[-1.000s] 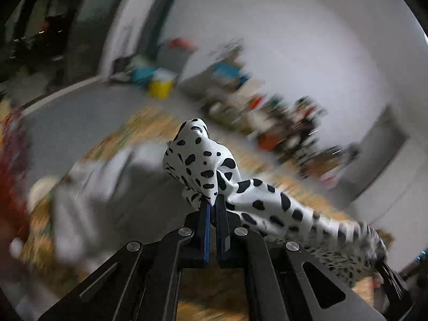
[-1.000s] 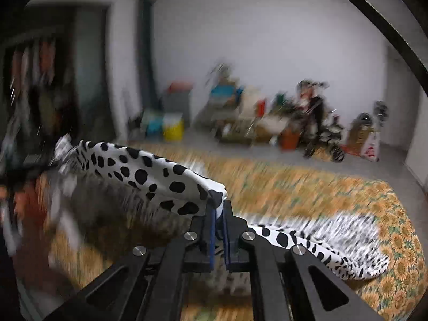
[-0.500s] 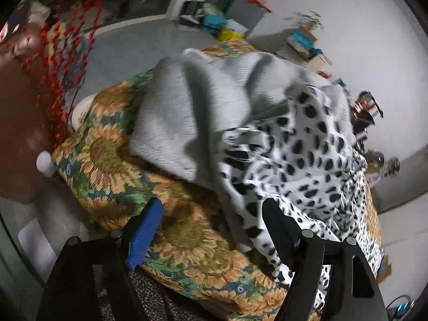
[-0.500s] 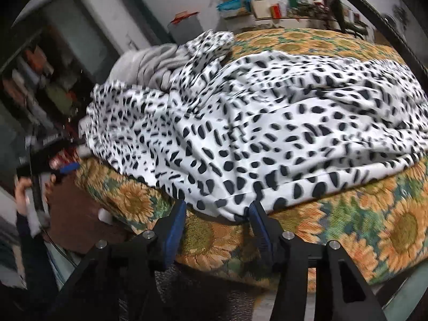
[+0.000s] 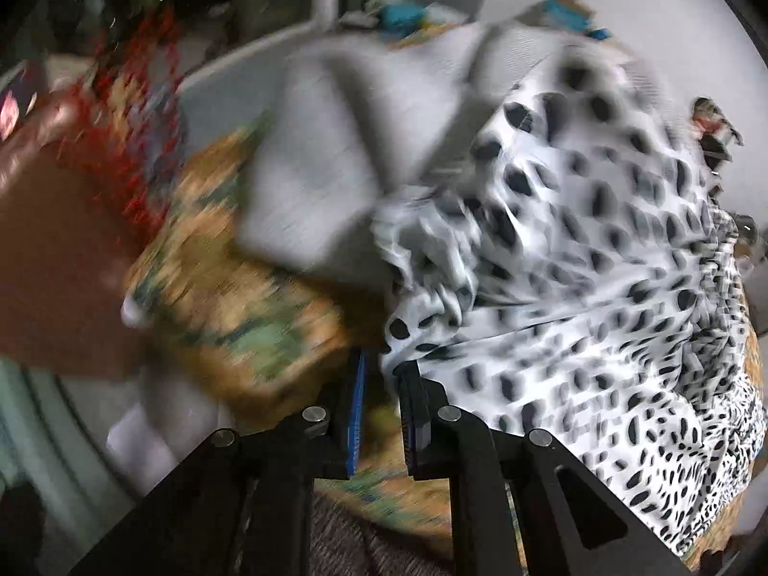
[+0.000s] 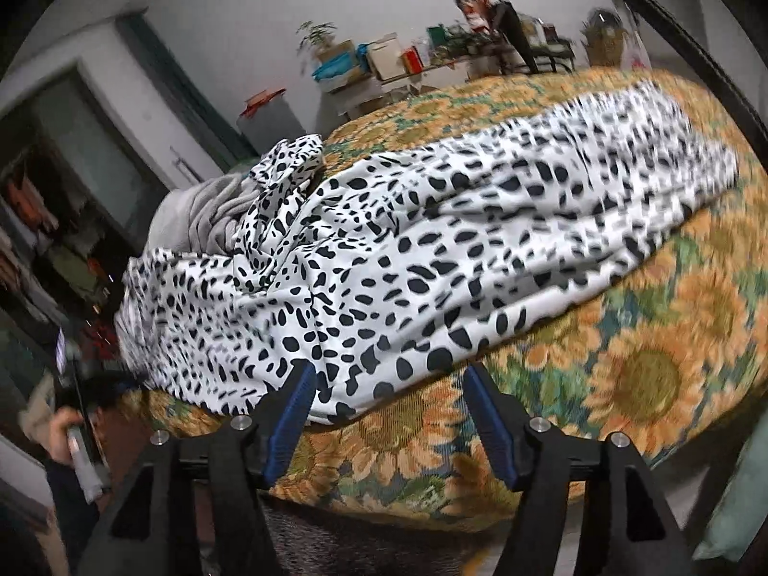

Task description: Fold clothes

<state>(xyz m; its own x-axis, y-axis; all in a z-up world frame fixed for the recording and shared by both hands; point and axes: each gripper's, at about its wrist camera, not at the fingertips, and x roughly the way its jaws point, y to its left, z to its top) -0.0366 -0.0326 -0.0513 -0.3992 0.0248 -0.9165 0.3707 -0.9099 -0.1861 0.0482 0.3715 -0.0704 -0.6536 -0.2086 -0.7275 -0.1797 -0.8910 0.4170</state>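
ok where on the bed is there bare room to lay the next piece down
Bare sunflower cover lies right of the spotted garment, toward the near right edge, and in a strip behind it. The left end is crowded: the grey garment bunches against the spotted one.

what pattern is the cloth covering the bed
Orange-yellow sunflowers with green leaves on the bed cover, clearest in the right wrist view.

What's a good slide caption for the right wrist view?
Right gripper open at the near hem of the spotted garment spread over the sunflower bedspread, grey garment bunched behind.
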